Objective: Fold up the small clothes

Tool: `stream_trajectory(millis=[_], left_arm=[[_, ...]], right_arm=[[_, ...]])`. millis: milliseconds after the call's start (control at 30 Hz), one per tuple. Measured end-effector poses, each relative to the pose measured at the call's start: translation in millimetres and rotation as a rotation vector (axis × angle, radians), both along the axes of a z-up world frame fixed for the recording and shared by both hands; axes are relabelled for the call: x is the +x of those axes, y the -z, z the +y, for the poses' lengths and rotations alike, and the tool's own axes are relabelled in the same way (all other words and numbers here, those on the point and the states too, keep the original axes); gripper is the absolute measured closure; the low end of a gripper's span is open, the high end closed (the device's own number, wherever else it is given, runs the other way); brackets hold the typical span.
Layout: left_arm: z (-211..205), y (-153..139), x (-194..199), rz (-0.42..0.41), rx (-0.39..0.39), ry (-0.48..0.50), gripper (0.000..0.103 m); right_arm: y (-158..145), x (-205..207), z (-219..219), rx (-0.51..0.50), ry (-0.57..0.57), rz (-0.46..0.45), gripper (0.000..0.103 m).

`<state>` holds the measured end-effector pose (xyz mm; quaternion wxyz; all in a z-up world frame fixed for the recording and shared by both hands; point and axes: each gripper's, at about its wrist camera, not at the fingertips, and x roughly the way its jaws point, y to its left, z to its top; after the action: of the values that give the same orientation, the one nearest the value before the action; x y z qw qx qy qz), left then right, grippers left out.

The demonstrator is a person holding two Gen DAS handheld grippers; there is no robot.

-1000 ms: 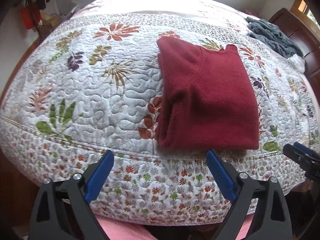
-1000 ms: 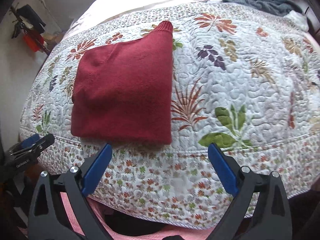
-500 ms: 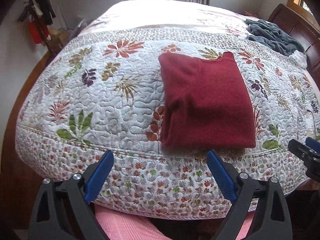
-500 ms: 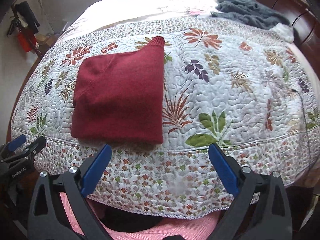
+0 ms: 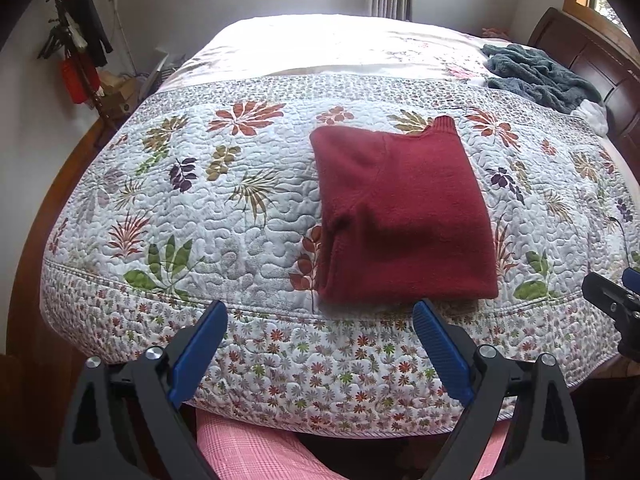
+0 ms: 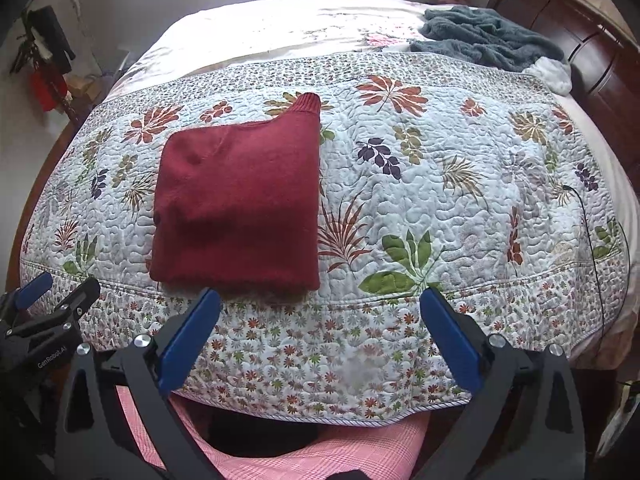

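Observation:
A dark red sweater [image 5: 404, 216] [image 6: 240, 204] lies folded into a neat rectangle on the floral quilt [image 5: 224, 200] [image 6: 460, 184], near the bed's front edge. Its ribbed collar or cuff pokes out at the far corner. My left gripper [image 5: 320, 316] hangs open in front of the bed edge, short of the sweater, with nothing between its blue pads. My right gripper [image 6: 320, 304] is open too, empty, just below the sweater's near right corner. Each gripper shows at the edge of the other's view, the right gripper [image 5: 612, 300] and the left gripper [image 6: 52, 300].
A crumpled grey-blue blanket [image 5: 536, 76] [image 6: 484, 36] and something white [image 6: 550, 74] lie at the far right by the dark wooden headboard [image 6: 580, 40]. A coat stand with red and black items [image 5: 76, 64] is at the left wall. Pink checked fabric [image 5: 256, 448] is below the grippers.
Both grippers have drawn back and up from the bed, so the sweater and quilt look smaller and more of the room shows. The sweater has not moved. Both stay open.

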<state>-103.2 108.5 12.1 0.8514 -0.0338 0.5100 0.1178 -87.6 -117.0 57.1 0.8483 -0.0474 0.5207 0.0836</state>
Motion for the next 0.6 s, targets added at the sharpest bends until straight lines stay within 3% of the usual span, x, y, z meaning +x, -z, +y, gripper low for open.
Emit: stream_trajectory(millis=[600], left_arm=[[-6.3,-4.9,4.4,-0.005,0.023,0.014,0.009]], right_arm=[[-1.6,1.8,1.6,0.000,-0.010,-0.001,0.003]])
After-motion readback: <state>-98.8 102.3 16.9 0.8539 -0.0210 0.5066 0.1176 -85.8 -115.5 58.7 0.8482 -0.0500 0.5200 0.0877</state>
